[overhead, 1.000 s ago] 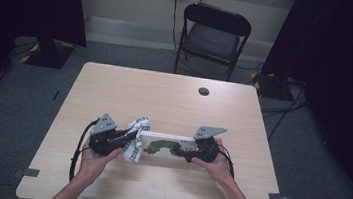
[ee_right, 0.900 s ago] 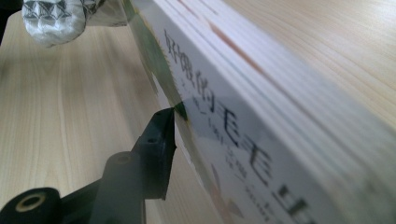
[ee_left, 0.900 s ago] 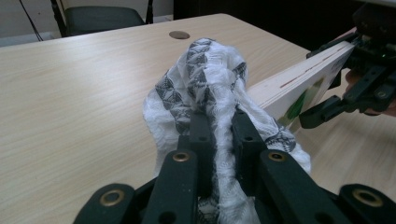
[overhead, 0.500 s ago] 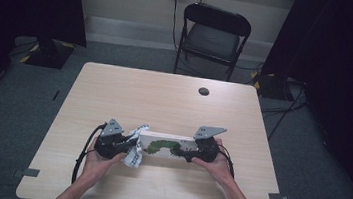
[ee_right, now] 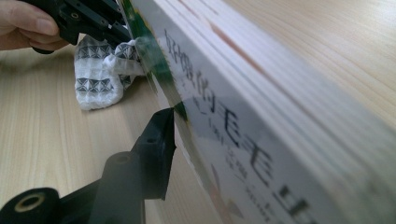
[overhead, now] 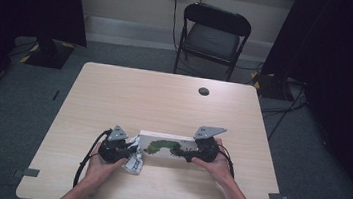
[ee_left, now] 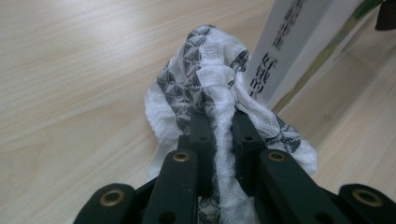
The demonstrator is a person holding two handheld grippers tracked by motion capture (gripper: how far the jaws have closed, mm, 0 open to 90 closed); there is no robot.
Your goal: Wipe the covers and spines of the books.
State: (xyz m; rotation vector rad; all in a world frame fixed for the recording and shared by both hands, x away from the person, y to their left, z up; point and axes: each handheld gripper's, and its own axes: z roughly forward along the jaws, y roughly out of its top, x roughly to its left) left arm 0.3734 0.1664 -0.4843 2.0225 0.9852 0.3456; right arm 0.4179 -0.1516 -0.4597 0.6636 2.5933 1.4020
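A white book with a green caterpillar on its cover (overhead: 166,146) stands tilted on its long edge on the wooden table (overhead: 164,103). My right gripper (overhead: 187,156) is shut on its right end; in the right gripper view one black jaw presses the cover of the book (ee_right: 261,107) and the other is hidden behind it. My left gripper (overhead: 128,152) is shut on a white cloth with a grey pattern (overhead: 133,162). In the left gripper view the cloth (ee_left: 210,70) bunches between the fingers (ee_left: 201,128) and touches the book's spine (ee_left: 299,42). The right gripper view also shows the cloth (ee_right: 98,70).
A dark round grommet (overhead: 204,91) sits in the far part of the table. A black folding chair (overhead: 212,33) stands beyond the far edge. Bare tabletop lies ahead of both grippers and to the sides.
My left gripper has shifted toward the near edge and slightly right, dragging the cloth down along the book's left end. The right gripper and book have barely moved.
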